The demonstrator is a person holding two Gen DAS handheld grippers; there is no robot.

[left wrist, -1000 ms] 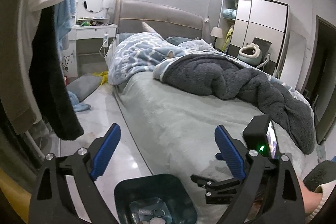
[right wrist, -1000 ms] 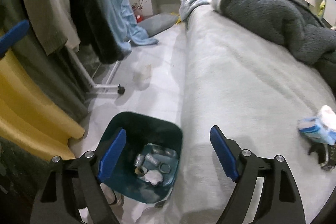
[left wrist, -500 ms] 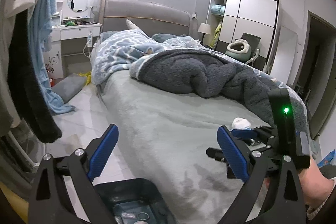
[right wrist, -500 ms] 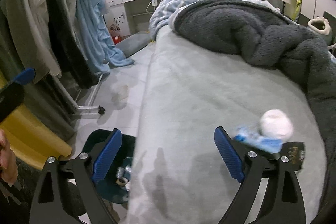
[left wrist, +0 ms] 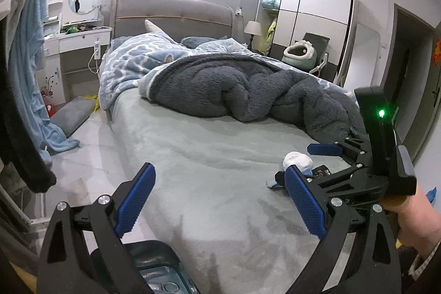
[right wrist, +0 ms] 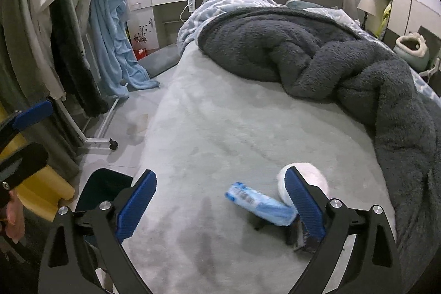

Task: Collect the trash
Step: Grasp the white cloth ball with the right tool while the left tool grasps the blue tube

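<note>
Several scraps already lie in our trash bin (right wrist: 103, 188); a blue wrapper (right wrist: 260, 201) and white wad (right wrist: 317, 178) remain between our right tongs (right wrist: 220, 207), whose jaws are opening empty; left tongs (left wrist: 219, 200) spread, empty.

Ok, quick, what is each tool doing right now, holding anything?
Left tool: open, holding nothing.
Right tool: jaws opening, nothing gripped; blue wrapper and white wad lie on the bed just ahead.

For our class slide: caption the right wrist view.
Right gripper, jaws opening, nears blue wrapper and white wad on bed.
</note>
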